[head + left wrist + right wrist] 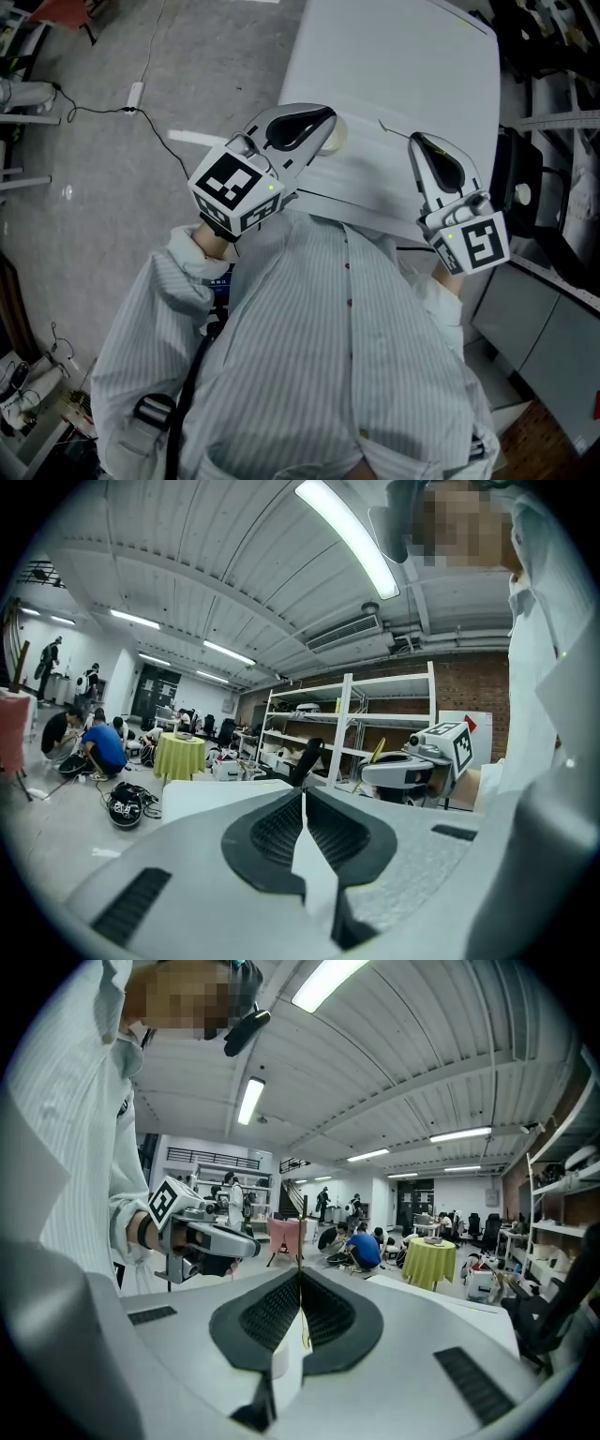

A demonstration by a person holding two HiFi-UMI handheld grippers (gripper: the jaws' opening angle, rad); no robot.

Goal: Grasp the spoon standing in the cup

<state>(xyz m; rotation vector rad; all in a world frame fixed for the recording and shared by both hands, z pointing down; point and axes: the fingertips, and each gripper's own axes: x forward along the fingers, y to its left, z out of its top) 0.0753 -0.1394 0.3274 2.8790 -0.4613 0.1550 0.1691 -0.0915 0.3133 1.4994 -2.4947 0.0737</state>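
Observation:
A pale round cup (336,138) stands on the white table (403,56), mostly hidden behind my left gripper (323,117); no spoon shows in it. A thin pale thing (392,129) lies on the table between the two grippers; what it is I cannot tell. My right gripper (419,141) hovers over the table's near edge, to the right. In the left gripper view the left gripper (302,794) has its dark pads pressed together with nothing between them. The right gripper (300,1279) is likewise shut and empty. Each gripper view shows the other: the right gripper (412,771), the left gripper (211,1237).
A cable and a power strip (136,92) lie on the grey floor at the left. A black chair (525,187) stands right of the table. Metal shelves (347,714), a table with a yellow-green cloth (428,1262) and several people fill the room beyond.

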